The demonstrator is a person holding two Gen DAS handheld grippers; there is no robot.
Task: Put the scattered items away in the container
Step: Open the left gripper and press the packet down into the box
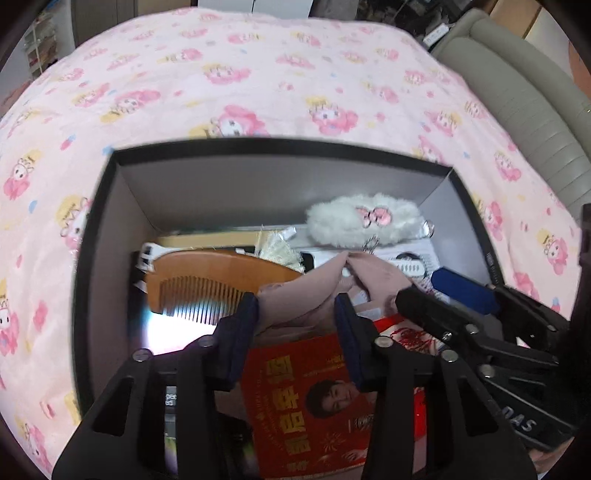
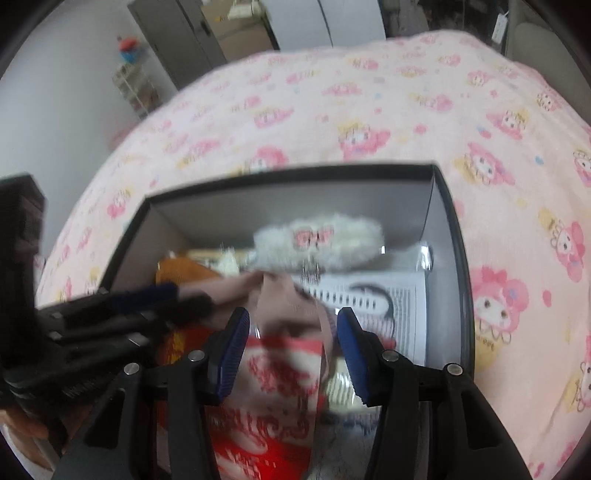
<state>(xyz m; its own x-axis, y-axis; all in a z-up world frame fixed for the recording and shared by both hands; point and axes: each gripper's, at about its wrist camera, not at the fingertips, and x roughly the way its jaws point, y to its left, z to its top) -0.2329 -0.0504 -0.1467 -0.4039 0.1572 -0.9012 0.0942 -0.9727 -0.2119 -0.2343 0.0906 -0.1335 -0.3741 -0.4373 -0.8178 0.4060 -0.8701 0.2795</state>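
A black box [image 1: 280, 144] [image 2: 295, 171] with grey inner walls stands on a pink cartoon-print bedspread [image 1: 258, 74]. Inside lie a wooden comb [image 1: 221, 273], a white fluffy pouch [image 1: 364, 221] [image 2: 321, 240] with a pink bow, a red printed booklet [image 1: 306, 398], a white watch strap [image 1: 406, 267] and a crumpled pink cloth [image 1: 317, 291] [image 2: 288, 306]. My left gripper [image 1: 295, 306] [image 2: 184, 297] reaches into the box, jaws apart, the cloth lying between its pads. My right gripper [image 2: 291, 325] [image 1: 424, 284] is beside it, jaws wider, over the cloth's other end; neither visibly squeezes it.
A red-and-white patterned packet [image 2: 280, 369] lies under the right gripper, beside an open page of print [image 2: 406, 306]. A grey padded chair [image 1: 535, 110] stands past the bed's right edge. Cabinets [image 2: 184, 33] and a small shelf [image 2: 136, 88] line the far wall.
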